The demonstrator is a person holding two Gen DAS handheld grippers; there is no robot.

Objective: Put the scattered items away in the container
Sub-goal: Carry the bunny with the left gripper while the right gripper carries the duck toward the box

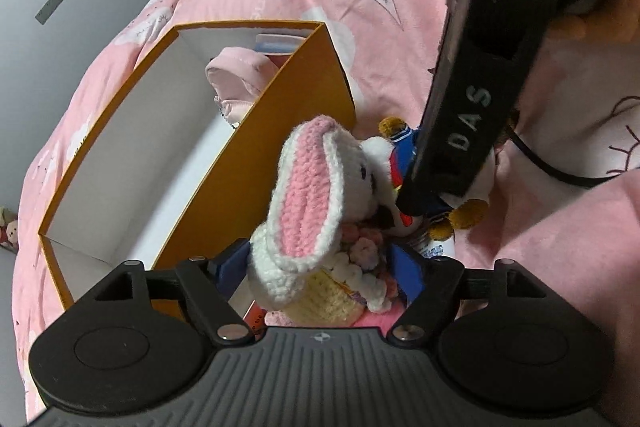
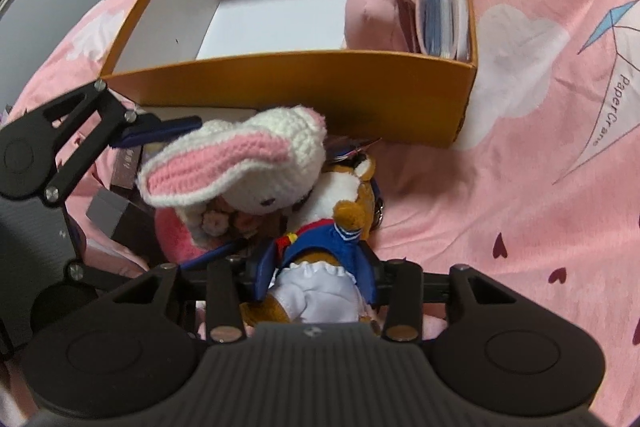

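Right wrist view: right gripper [image 2: 316, 275] jaws clamp the bear [image 2: 320, 291], legs hidden; left gripper [image 1: 320, 267] jaws clamp the bunny [image 1: 308, 195], body hidden.

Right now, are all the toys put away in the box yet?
Not yet. A pink pouch and a stack of discs already sit in the orange box. The left tongs straddle the crochet bunny, and the right tongs straddle the sailor bear. Both toys are outside the box.
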